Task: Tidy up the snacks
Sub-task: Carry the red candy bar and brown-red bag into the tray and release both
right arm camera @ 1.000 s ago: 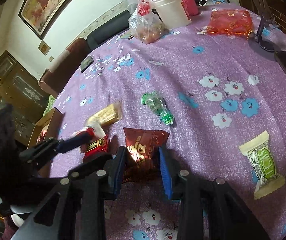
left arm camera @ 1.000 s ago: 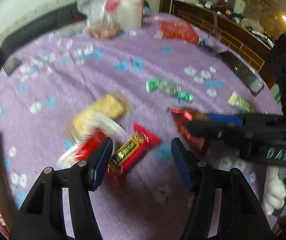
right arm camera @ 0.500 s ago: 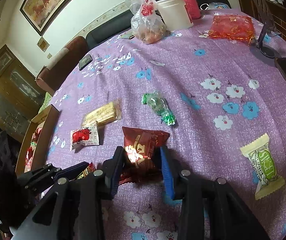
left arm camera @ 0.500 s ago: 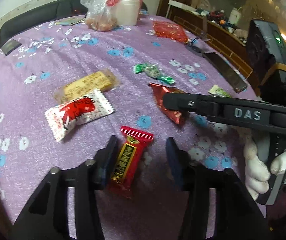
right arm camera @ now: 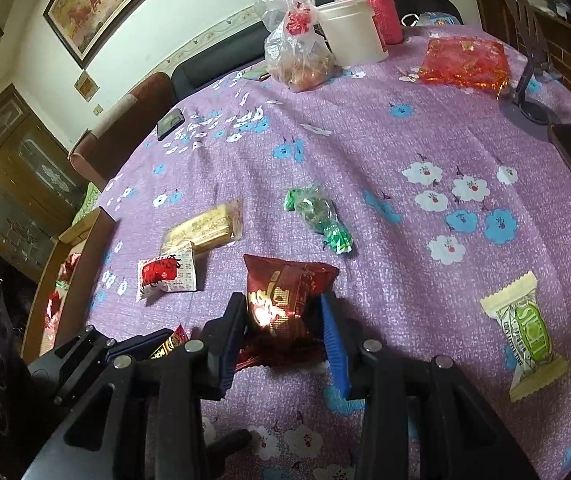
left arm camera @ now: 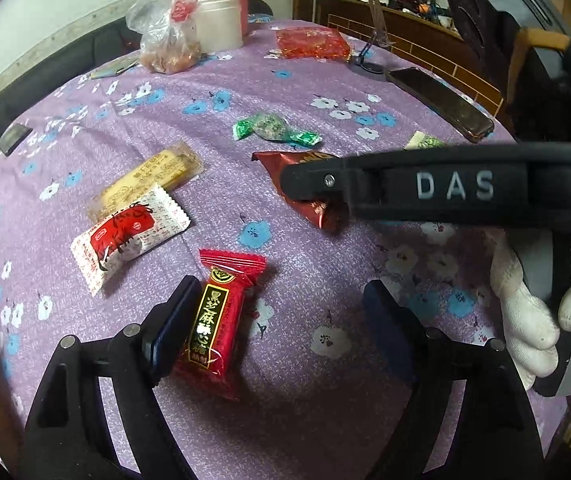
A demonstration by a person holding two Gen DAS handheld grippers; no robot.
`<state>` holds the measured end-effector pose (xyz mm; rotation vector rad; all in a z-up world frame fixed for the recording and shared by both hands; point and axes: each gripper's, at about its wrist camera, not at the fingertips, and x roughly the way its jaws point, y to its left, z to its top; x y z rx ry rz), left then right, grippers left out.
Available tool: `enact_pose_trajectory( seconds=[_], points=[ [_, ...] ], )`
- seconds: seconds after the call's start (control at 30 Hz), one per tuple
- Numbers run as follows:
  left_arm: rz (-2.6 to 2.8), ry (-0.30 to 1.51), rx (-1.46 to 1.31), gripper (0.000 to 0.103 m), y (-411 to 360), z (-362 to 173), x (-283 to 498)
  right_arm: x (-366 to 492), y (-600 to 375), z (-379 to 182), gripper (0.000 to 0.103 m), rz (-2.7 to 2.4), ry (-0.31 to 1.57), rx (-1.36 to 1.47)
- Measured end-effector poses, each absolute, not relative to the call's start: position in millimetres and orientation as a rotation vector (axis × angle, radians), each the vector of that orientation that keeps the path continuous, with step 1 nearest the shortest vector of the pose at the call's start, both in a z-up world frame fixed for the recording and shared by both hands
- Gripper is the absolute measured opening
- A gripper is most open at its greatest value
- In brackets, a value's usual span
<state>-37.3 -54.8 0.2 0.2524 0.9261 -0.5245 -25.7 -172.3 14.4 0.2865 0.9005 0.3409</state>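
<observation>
A red snack bar with a black and gold label [left arm camera: 217,328] lies flat on the purple flowered tablecloth [left arm camera: 325,80]. My left gripper [left arm camera: 279,320] is over it. Its jaws are opening, and the bar rests against the left finger [left arm camera: 173,320] only, far from the right one. My right gripper [right arm camera: 283,332] is shut on a dark red shiny packet [right arm camera: 285,300] that sits on the cloth; it shows as a black arm [left arm camera: 405,188] in the left wrist view. A white and red packet [left arm camera: 129,240], a yellow bar [left arm camera: 149,178], a green twisted candy [left arm camera: 275,130] and a cream and green packet [right arm camera: 525,332] lie loose.
At the far edge stand a plastic bag of food [right arm camera: 301,60], a white tub [right arm camera: 351,32], a pink bottle [right arm camera: 373,4] and a red bag [right arm camera: 465,62]. A phone stand [right arm camera: 525,92] and dark phone [left arm camera: 441,104] lie right. A gloved hand [left arm camera: 525,312] holds the right gripper.
My left gripper has drawn back from the white and red packet toward the near edge, and its jaws have widened around the red bar. The right gripper stays on the dark red packet.
</observation>
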Motion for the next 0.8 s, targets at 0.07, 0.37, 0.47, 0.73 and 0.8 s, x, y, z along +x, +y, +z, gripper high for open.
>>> enact_pose_trajectory(
  seconds=[0.07,0.37,0.47,0.73,0.8],
  points=[
    [-0.474,0.922,0.221,0.065,-49.4,1.9,-36.7,-27.0,-168.2,15.3,0.039,0.332,0.895,0.244],
    [-0.419,0.923,0.014,0.023,11.2,18.1,-55.4,-34.5,-164.2,21.2,0.037,0.337,0.847,0.207],
    [-0.433,0.894,-0.029,0.023,19.4,26.5,-64.1,-37.6,-163.0,23.0,0.037,0.329,0.832,0.199],
    [-0.363,0.968,0.013,0.037,3.8,22.6,-49.8,-38.0,-160.4,19.8,0.038,0.323,0.844,0.194],
    [-0.369,0.969,0.051,0.055,-7.9,17.7,-44.1,-37.0,-161.3,18.9,0.038,0.324,0.85,0.201]
  ],
)
